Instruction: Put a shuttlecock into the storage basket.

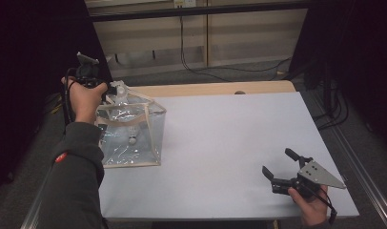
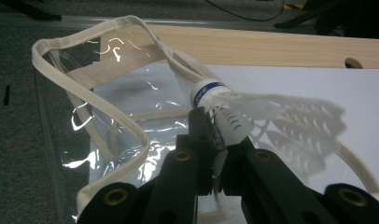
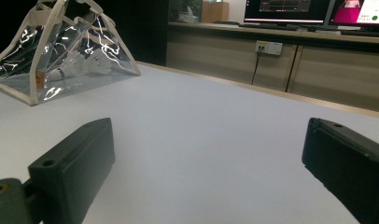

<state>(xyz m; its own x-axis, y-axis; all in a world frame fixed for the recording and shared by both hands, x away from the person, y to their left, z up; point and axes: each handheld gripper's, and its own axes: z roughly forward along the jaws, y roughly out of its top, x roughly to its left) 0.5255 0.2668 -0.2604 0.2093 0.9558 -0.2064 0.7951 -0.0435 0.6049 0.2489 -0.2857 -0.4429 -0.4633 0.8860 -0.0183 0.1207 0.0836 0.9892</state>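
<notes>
A white shuttlecock (image 2: pixel 234 105) with a blue band at its cork is pinched by its feathers in my left gripper (image 2: pixel 218 121), which is shut on it. It hangs just over the open top of a clear plastic bag (image 2: pixel 85 93) with cream straps. In the high view the left gripper (image 1: pixel 114 88) is at the bag's (image 1: pixel 129 138) far rim on the table's left side. Another shuttlecock (image 1: pixel 132 138) lies inside the bag. My right gripper (image 1: pixel 277 161) stands open near the table's front right, nothing between its jaws (image 3: pixel 206 158). The bag (image 3: pixel 61 51) is far to its left.
The table (image 1: pixel 229 138) has a pale grey top and a wooden strip (image 1: pixel 220 88) along its far edge. Cables (image 1: pixel 206 69) run across the floor behind it, below wooden cabinets. Monitors (image 3: pixel 290 9) stand on a counter at the back.
</notes>
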